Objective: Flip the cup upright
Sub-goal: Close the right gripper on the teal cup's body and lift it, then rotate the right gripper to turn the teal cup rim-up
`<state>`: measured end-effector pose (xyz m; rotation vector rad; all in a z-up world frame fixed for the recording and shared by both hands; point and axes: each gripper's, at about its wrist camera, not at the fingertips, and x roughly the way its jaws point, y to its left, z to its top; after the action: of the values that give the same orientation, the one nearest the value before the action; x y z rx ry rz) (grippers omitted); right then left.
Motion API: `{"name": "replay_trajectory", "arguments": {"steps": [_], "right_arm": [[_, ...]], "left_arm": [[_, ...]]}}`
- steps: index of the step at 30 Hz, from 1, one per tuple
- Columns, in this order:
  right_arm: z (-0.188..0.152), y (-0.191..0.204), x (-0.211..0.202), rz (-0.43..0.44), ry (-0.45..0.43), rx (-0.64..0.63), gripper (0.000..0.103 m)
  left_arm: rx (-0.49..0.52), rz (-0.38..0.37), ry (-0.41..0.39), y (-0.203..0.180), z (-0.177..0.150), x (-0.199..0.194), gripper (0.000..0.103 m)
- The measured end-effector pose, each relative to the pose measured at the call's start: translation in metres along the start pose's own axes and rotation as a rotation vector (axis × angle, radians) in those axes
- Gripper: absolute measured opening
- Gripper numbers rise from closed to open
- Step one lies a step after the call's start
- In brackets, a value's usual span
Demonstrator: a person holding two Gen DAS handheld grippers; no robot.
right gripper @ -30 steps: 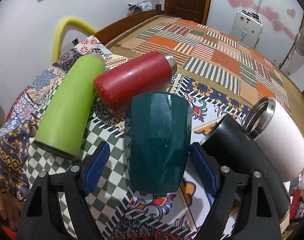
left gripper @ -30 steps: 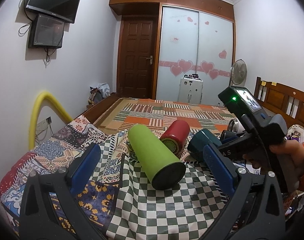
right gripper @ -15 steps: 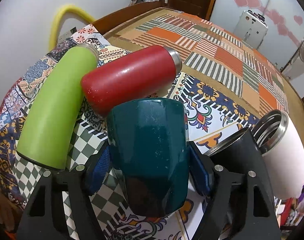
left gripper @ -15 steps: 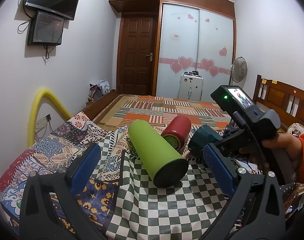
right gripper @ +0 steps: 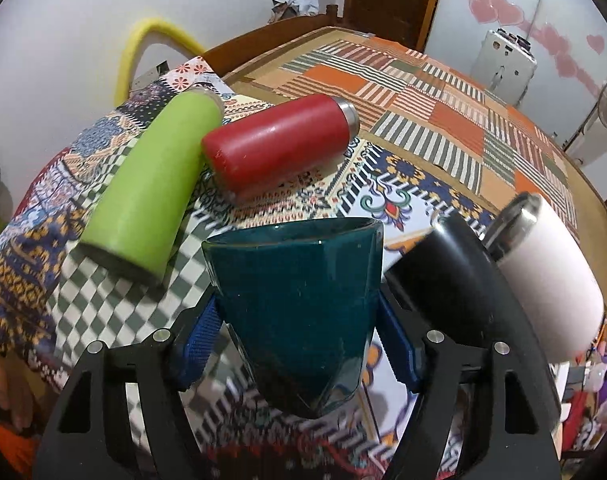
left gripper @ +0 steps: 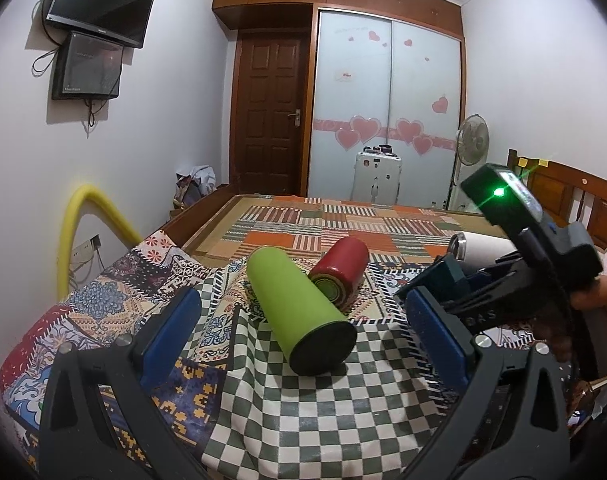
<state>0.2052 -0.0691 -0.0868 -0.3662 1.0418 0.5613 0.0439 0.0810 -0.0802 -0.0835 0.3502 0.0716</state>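
Right tool (right gripper: 299, 336) clamps the teal cup (right gripper: 299, 304) between red flask (right gripper: 279, 144) and black tumbler (right gripper: 443, 276); left tool (left gripper: 303, 332) gapes empty.

The teal cup (right gripper: 299, 304) has a glossy, glazed look like ceramic, with highlights along its rim. The red flask (right gripper: 277, 146) is smooth with a soft sheen and ends in a bare metal collar; the green flask (right gripper: 151, 184) looks matt, the black cup (right gripper: 439, 276) satiny. The white cup (right gripper: 551, 280) is matt with a shiny steel lip. All lie on printed cloth (right gripper: 403, 196) (woven, slightly wrinkled), part of it a checked fabric (left gripper: 323, 412). The right gripper (right gripper: 299, 344) and left gripper (left gripper: 303, 340) are matt black plastic with rough blue pads (right gripper: 197, 340). The headboard (left gripper: 583, 200) is varnished wood.
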Motion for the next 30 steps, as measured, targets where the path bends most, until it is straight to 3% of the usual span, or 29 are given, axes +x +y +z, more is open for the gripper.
{"name": "replay_trajectory", "arguments": {"steps": [14, 24, 30], "right_arm": [[-0.044, -0.003, -0.045, 0.029, -0.038, 0.022, 0.070], [-0.066, -0.004, -0.017, 0.086, 0.046, 0.058, 0.070], [-0.056, -0.002, -0.004, 0.092, 0.065, 0.067, 0.070]], "left_arm": [[0.038, -0.038, 0.008, -0.028, 0.001, -0.015, 0.103], [0.048, -0.036, 0.071, -0.035, -0.018, -0.012, 0.103], [0.021, -0.033, 0.106, -0.028, -0.023, 0.000, 0.103]]}}
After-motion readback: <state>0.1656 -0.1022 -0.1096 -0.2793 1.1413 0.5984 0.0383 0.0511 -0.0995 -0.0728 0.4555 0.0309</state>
